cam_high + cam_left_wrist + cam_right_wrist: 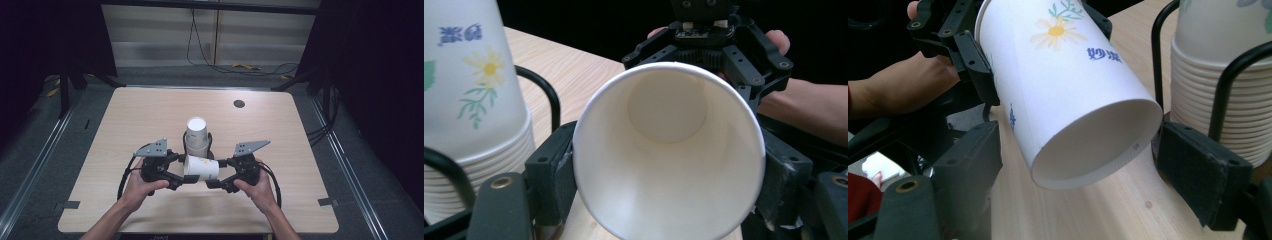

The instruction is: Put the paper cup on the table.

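Observation:
A white paper cup (201, 168) printed with a daisy lies on its side in the air between both grippers. My left gripper (186, 172) is shut on its mouth end, with both pads (556, 170) pressed against the rim of the cup (664, 165). My right gripper (216, 175) faces it from the other side. In the right gripper view, the cup's base end (1068, 85) sits between the right gripper's (1083, 170) jaws, which stand open with small gaps to the cup wall. Just behind stands a stack of matching cups (196, 135), upside down.
The cup stack (1213, 75) sits in a black wire holder (544, 95) near the table's middle. The wooden table (150, 115) has a round black grommet (239, 103) at its far right. Cables lie on the floor beyond the far edge.

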Motion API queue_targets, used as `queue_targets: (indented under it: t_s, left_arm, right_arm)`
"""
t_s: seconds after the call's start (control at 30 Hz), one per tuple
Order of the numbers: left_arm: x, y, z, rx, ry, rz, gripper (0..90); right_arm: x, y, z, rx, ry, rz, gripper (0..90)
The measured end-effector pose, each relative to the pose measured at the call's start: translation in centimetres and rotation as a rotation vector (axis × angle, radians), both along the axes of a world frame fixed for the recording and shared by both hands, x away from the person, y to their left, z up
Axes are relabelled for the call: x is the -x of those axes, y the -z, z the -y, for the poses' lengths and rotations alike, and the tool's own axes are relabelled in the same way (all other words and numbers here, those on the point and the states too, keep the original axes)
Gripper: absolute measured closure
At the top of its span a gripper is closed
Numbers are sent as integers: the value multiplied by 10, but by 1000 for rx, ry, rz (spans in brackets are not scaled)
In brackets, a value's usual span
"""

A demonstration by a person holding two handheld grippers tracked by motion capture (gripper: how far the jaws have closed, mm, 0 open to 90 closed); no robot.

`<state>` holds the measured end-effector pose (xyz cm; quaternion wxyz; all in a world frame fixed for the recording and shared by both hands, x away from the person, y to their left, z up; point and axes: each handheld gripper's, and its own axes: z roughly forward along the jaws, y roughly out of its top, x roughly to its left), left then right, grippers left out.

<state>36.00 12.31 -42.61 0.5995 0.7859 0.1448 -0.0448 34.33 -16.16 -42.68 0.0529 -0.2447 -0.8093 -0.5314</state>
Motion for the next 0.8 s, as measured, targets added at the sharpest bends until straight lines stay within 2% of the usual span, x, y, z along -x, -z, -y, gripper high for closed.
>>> queue_targets:
  t_s: [0.3,0.53,0.6,0.7,0.8]
  left_arm:
    - [-3,-7,-10,-15,-24,8,250]
    - [-7,-10,-14,-48,-41,17,252]
    - [-6,-10,-16,-64,-51,25,251]
    - [-6,-12,-18,-88,-50,7,251]
    - [-6,-15,-20,-105,-59,16,251]
  right_arm:
    - [0,-1,5,0,56,3,138]
    - [1,1,11,4,99,5,137]
    - [1,1,13,13,127,10,135]
    - [1,0,15,38,188,23,135]
    - [1,1,16,64,235,30,136]
